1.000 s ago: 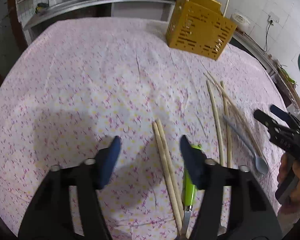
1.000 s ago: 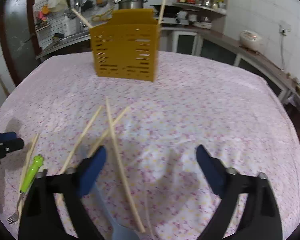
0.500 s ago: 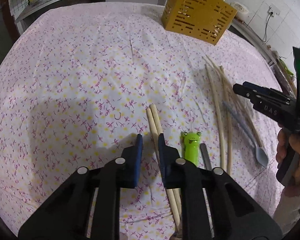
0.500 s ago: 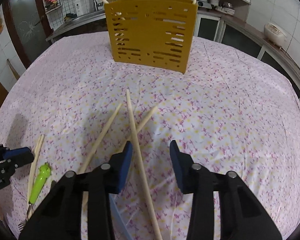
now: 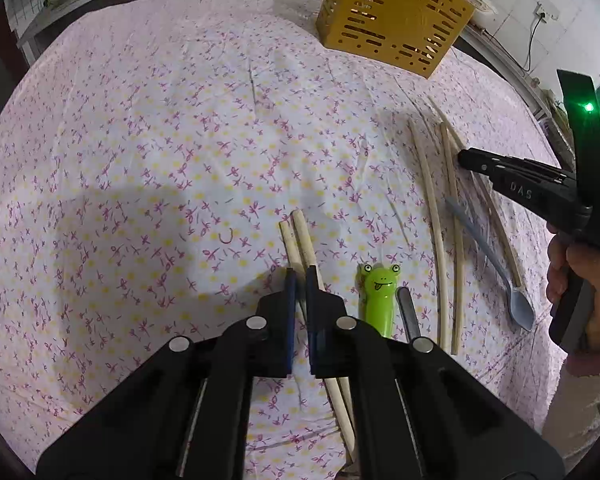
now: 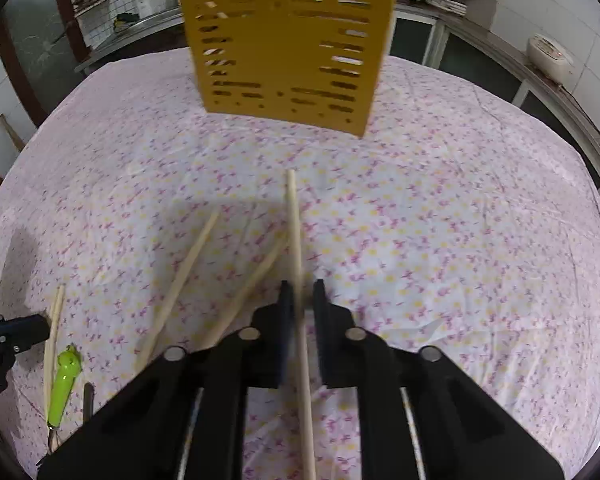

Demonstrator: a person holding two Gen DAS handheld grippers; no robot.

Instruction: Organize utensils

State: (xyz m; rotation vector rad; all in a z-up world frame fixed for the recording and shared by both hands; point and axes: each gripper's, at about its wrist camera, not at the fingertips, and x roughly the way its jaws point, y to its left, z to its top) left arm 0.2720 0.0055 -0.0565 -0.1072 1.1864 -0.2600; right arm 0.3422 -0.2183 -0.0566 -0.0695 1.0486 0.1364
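Observation:
My left gripper (image 5: 299, 280) points down at a pair of wooden chopsticks (image 5: 300, 236) on the flowered tablecloth. Its jaws are closing, and the pads pinch the left stick of the pair. My right gripper (image 6: 302, 296) is closing too, with one long chopstick (image 6: 294, 232) gripped between its pads and pointing at the yellow slotted utensil holder (image 6: 288, 48). In the left wrist view the right gripper (image 5: 466, 159) hovers over several loose chopsticks (image 5: 432, 208). A green frog-handled fork (image 5: 378, 300) lies just right of the left gripper.
A blue-grey spoon (image 5: 488, 256) lies among the chopsticks on the right, and a dark utensil handle (image 5: 408, 312) lies beside the fork. Two more chopsticks (image 6: 180, 276) lie left of the right gripper. The holder (image 5: 392, 20) stands at the table's far side, with kitchen counters behind it.
Both grippers went from wide open to shut, the left around a stick of the pair, the right around the long chopstick. The right gripper moved closer to the holder.

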